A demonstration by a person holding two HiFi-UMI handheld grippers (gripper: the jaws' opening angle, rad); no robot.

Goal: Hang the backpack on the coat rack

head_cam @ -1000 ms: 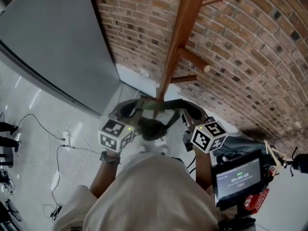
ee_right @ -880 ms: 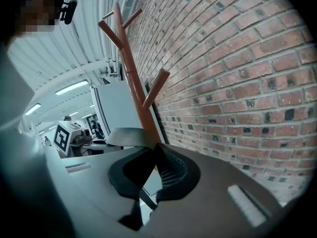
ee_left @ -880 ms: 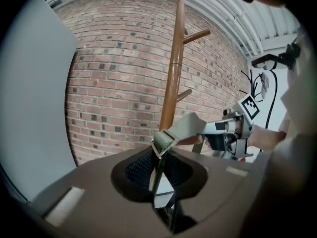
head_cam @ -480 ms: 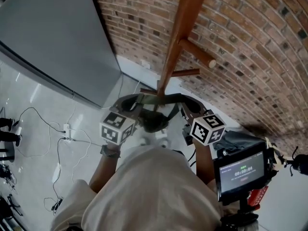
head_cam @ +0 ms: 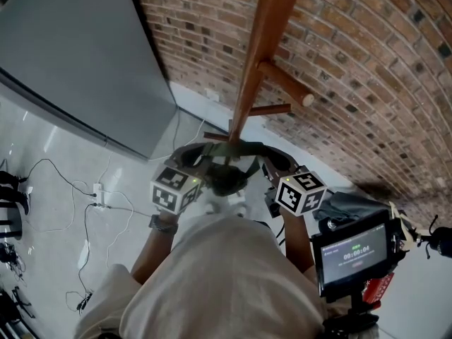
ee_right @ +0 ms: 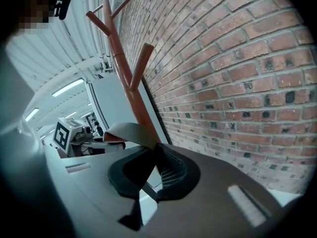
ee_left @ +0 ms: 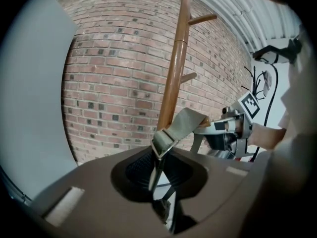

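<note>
Backpack: the dark backpack (head_cam: 226, 179) hangs between the two grippers, on the near side of the coat rack (head_cam: 258, 69). In the head view it sits low against the pole, below the pegs; whether it touches the pole cannot be told.

Strap: a grey-green webbing strap (ee_left: 188, 120) spans from one gripper to the other across the top of the bag. A metal buckle (ee_left: 163, 142) sits on it close to the left jaws.

Left gripper: the left gripper (ee_left: 158, 172) has its jaws closed on the strap's left end, with the webbing rising out of the narrow gap between them.

Right gripper: the right gripper (ee_right: 151, 165) has its jaws pressed together on the strap's right end, and the webbing curls up and away to the left from the gap.

Coat rack: a reddish-brown wooden pole that stands upright just in front of the wall. A short peg (head_cam: 286, 83) angles out to the right, above the bag.

Brick wall: a red brick wall (head_cam: 367, 83) stands on the far side, behind the rack.

Grey panel: a flat grey panel (head_cam: 78, 55) stands to the left of the wall.

Floor: a pale glossy floor (head_cam: 49, 154) with thin dark cables (head_cam: 78, 210) lying on it at the left.

Screen: a small lit screen (head_cam: 353, 256) on a stand sits near and to the right of the person.
</note>
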